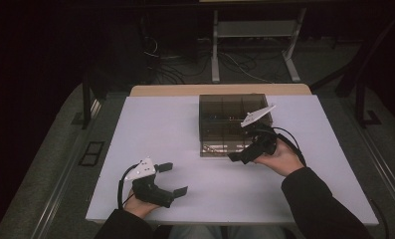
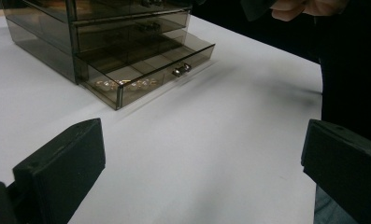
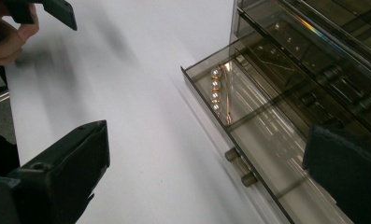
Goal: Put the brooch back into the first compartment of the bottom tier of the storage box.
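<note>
High view: a smoky, see-through plastic drawer box sits right of centre on the smooth white table, its bottom drawer pulled out, with one string of pearls inside behind two small round knobs. The right gripper, jaws spread, hovers at the drawer's front. At lower left the left gripper gapes empty, well apart.

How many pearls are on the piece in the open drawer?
4 pearls show, in a row along the front left corner of the open bottom drawer; more may be hidden by glare.
</note>
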Tool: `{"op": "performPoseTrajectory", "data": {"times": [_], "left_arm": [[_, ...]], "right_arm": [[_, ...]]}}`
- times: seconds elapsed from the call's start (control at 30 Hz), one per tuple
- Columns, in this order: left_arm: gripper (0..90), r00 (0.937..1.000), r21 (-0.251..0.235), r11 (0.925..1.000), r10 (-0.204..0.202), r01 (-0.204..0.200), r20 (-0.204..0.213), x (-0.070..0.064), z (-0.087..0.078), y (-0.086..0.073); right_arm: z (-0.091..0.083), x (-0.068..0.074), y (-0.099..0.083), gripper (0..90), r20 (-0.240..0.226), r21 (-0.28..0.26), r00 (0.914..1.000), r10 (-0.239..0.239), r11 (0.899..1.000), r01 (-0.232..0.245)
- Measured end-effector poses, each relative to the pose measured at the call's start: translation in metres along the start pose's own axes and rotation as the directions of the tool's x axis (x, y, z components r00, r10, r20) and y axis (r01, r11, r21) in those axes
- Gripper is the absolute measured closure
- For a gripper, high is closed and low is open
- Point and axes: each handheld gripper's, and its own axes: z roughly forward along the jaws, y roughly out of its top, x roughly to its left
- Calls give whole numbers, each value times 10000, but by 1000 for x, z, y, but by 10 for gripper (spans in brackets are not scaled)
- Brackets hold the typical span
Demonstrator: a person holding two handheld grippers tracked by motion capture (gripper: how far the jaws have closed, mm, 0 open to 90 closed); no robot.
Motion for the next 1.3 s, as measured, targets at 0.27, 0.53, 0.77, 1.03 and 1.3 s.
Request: {"op": "performPoseTrajectory", "data": {"times": [0.27, 0.53, 0.77, 1.03, 1.3], "left_arm": [[0, 10000, 2, 10000, 2, -2, -29, 0, 0, 0], [0, 10000, 5, 10000, -8, 8, -49, 0, -1, 0], [0, 10000, 7, 10000, -17, 17, -70, 0, -1, 0], [0, 10000, 17, 10000, -24, 24, -90, 0, -1, -1], [0, 9999, 19, 10000, -25, 25, -123, 0, -2, -1]], "right_arm": [[-11, -2, -15, 3, 176, -122, 9997, 159, 9998, -157], [-22, -4, -30, 3, 353, -163, 9986, 390, 9991, -385], [-31, -7, -45, 3, 472, -331, 9964, 699, 9971, -683], [-40, -7, -60, 3, 535, -473, 9941, 945, 9946, -920], [-44, -5, -75, 3, 587, -655, 9913, 1178, 9913, -1139]]}}
